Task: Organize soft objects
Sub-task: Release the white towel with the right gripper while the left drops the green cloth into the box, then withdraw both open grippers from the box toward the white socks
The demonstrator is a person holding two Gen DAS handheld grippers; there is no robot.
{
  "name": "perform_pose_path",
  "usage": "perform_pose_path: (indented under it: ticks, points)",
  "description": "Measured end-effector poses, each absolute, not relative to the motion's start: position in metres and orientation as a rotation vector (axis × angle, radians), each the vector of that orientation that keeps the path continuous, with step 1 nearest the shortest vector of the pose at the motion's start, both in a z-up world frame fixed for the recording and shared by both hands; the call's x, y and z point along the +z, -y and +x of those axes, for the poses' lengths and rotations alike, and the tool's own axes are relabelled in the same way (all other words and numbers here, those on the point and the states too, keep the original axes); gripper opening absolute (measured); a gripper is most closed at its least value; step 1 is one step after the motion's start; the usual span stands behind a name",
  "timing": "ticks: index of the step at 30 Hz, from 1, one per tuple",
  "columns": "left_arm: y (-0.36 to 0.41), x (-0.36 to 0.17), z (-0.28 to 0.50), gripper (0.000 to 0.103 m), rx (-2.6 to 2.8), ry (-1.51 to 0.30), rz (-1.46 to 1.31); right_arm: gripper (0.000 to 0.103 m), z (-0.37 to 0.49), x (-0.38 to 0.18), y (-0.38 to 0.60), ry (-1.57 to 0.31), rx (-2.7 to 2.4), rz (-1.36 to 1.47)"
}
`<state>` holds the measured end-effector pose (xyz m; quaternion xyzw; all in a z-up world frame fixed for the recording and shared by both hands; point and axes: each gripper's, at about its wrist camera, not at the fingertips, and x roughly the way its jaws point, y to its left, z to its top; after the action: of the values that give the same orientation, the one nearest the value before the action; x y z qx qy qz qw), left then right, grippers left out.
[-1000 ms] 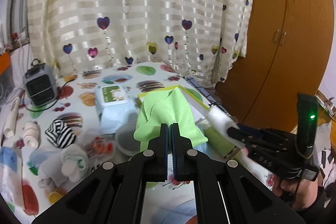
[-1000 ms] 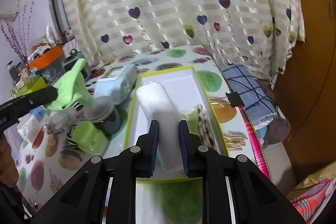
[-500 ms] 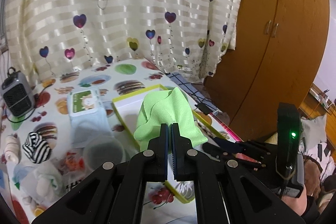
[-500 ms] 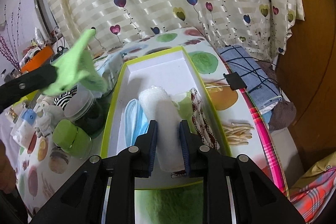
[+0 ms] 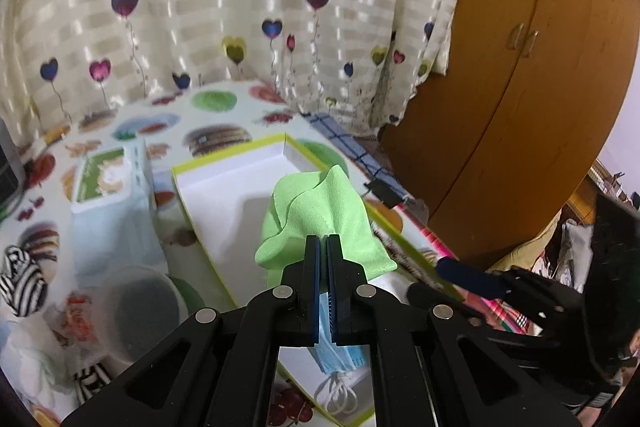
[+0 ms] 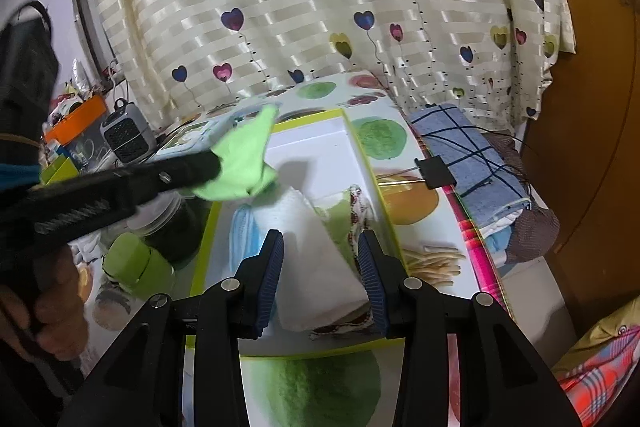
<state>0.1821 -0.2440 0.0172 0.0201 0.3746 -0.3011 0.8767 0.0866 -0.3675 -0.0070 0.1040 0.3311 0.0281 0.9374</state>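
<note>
My left gripper [image 5: 323, 239] is shut on a green cloth [image 5: 320, 223] and holds it above the white box with a yellow-green rim [image 5: 224, 165]; the cloth also shows in the right wrist view [image 6: 242, 163]. My right gripper [image 6: 320, 247] is open, its fingers on either side of a white rolled towel [image 6: 316, 259] that lies in the box [image 6: 362, 151]. A blue face mask [image 6: 242, 231] and a patterned cloth [image 6: 356, 207] lie beside the towel. The mask also shows under my left gripper [image 5: 340, 355].
Left of the box are a wipes pack [image 5: 110, 179], a dark lidded jar [image 5: 140, 301], a green cup [image 6: 138, 261], a striped sock [image 5: 20, 277] and a small heater [image 6: 126, 133]. A blue checked cloth [image 6: 468, 151] hangs at the table's right edge. A wooden wardrobe [image 5: 540, 67] stands right.
My right gripper has opened and let go of the white towel, which now lies in the box. My left gripper has carried the green cloth over the box.
</note>
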Motion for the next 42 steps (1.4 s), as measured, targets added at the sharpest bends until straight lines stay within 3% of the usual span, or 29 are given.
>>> perform_pose_path:
  ticks: [8,10,12,22,25,42]
  points:
    - [0.235,0.000,0.194,0.006,-0.605,-0.837,-0.009,0.040,0.088,-0.008,0.366,-0.681,0.060,0.213]
    - [0.231,0.002,0.191,0.019,-0.592,-0.832,-0.006,0.040,0.088,-0.008,0.365,-0.677,0.062,0.213]
    - [0.228,0.006,0.188,0.024,-0.585,-0.818,-0.006,0.040,0.087,-0.007,0.364,-0.673,0.065,0.213]
    - [0.213,0.019,0.162,0.024,-0.567,-0.790,0.013,0.041,0.075,0.005,0.353,-0.645,0.075,0.196]
    - [0.206,0.024,0.152,0.024,-0.563,-0.781,0.010,0.048,0.070,0.010,0.347,-0.641,0.082,0.186]
    - [0.147,0.034,0.106,0.025,-0.471,-0.752,-0.030,0.048,0.048,0.030,0.294,-0.640,0.179,0.097]
